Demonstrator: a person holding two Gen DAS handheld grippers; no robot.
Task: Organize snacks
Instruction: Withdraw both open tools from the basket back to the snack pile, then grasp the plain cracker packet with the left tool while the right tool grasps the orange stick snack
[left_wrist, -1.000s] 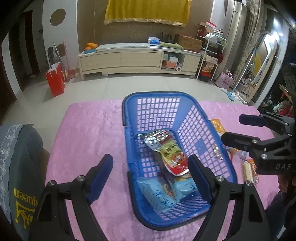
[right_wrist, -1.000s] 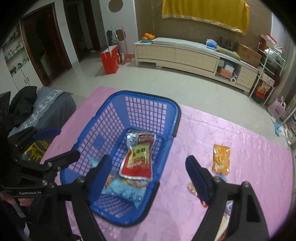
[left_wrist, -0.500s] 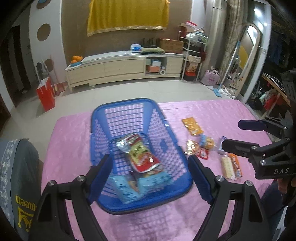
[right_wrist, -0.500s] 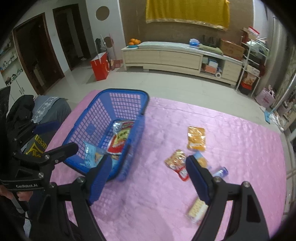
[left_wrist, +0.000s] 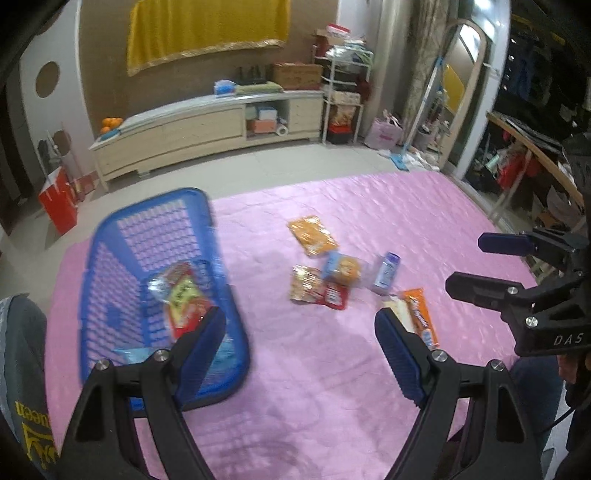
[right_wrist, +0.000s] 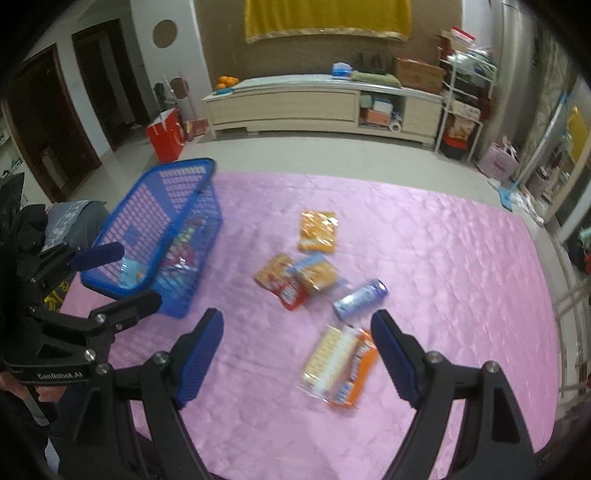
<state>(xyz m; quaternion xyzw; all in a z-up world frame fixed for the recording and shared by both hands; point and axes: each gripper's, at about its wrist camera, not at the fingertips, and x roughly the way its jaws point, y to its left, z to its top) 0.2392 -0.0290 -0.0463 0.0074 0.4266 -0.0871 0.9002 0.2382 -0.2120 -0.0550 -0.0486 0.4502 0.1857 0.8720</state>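
Both grippers hang over the tabletop (right_wrist: 443, 258), which is covered with a pink cloth. The left gripper (left_wrist: 301, 339) has its fingers (left_wrist: 201, 347) wide apart and nothing is between them; only the pink cloth shows in the gap. The right gripper (right_wrist: 297, 341) also has its fingers apart and holds nothing. Under its gap, nearer its right finger, lies a cracker pack (right_wrist: 338, 365) flat on the cloth, not touched.

The blue basket (right_wrist: 147, 221) stands at the left side of the tabletop. Inside it lie a red and yellow packet (left_wrist: 183, 295) and a light blue packet (right_wrist: 129, 271).

The other snacks lie loose in the middle of the tabletop, well apart from the basket. An orange packet (right_wrist: 317, 230) is the farthest one. Nearer are a red packet (right_wrist: 280, 280) and a biscuit pack (right_wrist: 316, 273), which partly overlap. Just beside them, to the right, lies a small blue tube (right_wrist: 360, 298) on its side.
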